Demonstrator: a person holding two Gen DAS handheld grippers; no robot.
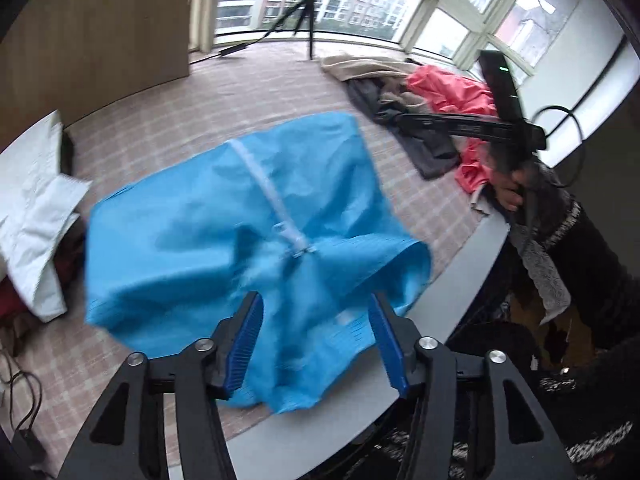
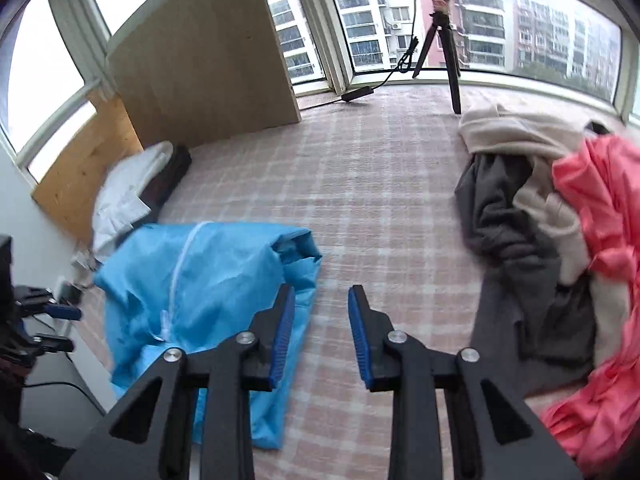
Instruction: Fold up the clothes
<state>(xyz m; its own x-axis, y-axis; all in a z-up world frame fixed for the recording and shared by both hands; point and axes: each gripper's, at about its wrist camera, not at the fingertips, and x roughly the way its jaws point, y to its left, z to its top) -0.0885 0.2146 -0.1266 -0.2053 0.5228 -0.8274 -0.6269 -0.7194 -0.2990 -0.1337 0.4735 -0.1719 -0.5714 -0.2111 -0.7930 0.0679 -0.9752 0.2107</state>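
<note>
One crumpled bright blue thin jacket with a white zipper [image 1: 224,236] on the pink checked bed cover [image 2: 380,184], your left gripper [image 1: 316,340] open above it, nothing clamped, your right gripper [image 2: 320,336] open and empty beside it, one pile of grey, beige and coral clothes [image 2: 560,216] well apart, two white folded items [image 1: 36,216] at the edge.

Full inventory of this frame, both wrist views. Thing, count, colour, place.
Blue zip-front nylon garment: 1, bright blue, white zip, crumpled at the near edge of the checked cover.
Checked fabric cover: 1, pink and white, spread over the work surface.
Unfolded clothes pile: 1 heap, beige, grey and coral pieces, right side.
White padded garment: 1, white, far left by the wooden panel.
Wooden panel: 1, light brown, upright at back left.
Black tripod: 1, at the window.
Left claw: open, over the blue garment.
Right claw: open, holding nothing.
</note>
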